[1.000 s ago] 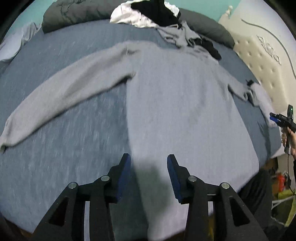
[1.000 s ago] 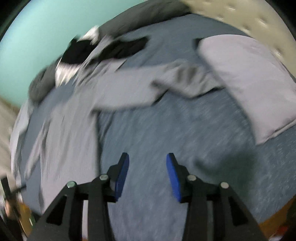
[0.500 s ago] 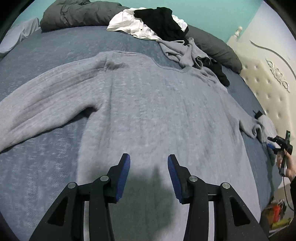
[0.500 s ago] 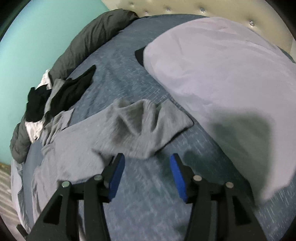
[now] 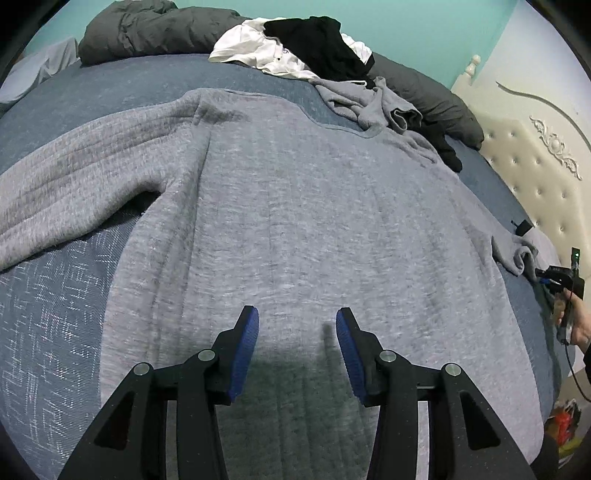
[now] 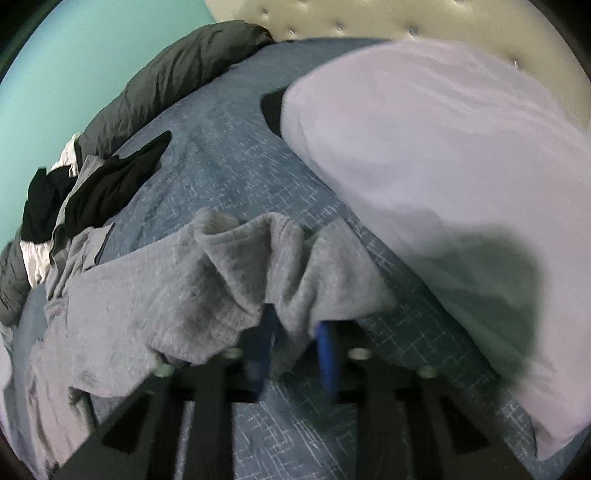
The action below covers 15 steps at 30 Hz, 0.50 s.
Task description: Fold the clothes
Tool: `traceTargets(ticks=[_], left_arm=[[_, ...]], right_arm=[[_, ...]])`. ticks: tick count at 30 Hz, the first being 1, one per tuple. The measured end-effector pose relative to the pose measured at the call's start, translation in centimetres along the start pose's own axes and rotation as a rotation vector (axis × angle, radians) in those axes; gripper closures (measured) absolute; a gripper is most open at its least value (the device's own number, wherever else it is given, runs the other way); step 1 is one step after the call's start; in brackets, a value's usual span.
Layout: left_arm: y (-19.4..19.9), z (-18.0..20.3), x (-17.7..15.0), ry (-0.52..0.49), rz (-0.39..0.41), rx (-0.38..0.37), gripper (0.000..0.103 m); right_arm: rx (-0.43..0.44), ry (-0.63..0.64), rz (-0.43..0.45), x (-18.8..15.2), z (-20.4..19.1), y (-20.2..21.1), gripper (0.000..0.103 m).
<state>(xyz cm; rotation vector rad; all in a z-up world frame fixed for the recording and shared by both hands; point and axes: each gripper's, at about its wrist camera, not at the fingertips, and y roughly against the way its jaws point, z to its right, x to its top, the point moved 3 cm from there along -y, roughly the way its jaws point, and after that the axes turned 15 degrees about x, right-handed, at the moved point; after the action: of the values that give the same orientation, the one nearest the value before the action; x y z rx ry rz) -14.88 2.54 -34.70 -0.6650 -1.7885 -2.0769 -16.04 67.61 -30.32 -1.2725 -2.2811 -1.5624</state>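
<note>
A grey sweater (image 5: 314,206) lies spread flat on the blue bedspread (image 5: 55,295), one sleeve stretched out to the left. My left gripper (image 5: 297,332) hovers open over the lower body of the sweater, nothing between its blue pads. In the right wrist view the sweater's other sleeve (image 6: 258,258) is bunched at its cuff. My right gripper (image 6: 295,332) is closing, its jaws drawn in on that bunched cuff fabric. The left wrist view also shows the right gripper (image 5: 554,277) at the far right edge, held by a hand (image 5: 576,328).
A pale pillow (image 6: 443,166) lies just right of the cuff, against the padded headboard (image 5: 535,166). A pile of white, black and grey clothes (image 5: 314,48) and a dark duvet (image 5: 147,33) sit along the far side of the bed.
Both grippers moved forward and down toward the sweater. The right gripper reached the crumpled cuff and its jaws narrowed around it. The left gripper stayed open.
</note>
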Motion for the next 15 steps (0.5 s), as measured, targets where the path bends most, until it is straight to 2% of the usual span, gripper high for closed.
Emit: traceTargets(ticks=[4,8,15], left_arm=[[-0.1,0.4,-0.2,-0.017,0.001,-0.007,0.055],[0.0,0.5,-0.3,-0.019,0.004,-0.011,0.055],[0.2,0.9,-0.5,-0.031,0.014,-0.021,0.055]], right_arm=[[-0.007,0.120,0.029,0.5,-2.7,1.4,0.093],[-0.025,0.242,0.120,2.6,-5.6,4.8,0.094],[-0.106,0.284,0.193,7.6,-4.9,9.3,0.094]])
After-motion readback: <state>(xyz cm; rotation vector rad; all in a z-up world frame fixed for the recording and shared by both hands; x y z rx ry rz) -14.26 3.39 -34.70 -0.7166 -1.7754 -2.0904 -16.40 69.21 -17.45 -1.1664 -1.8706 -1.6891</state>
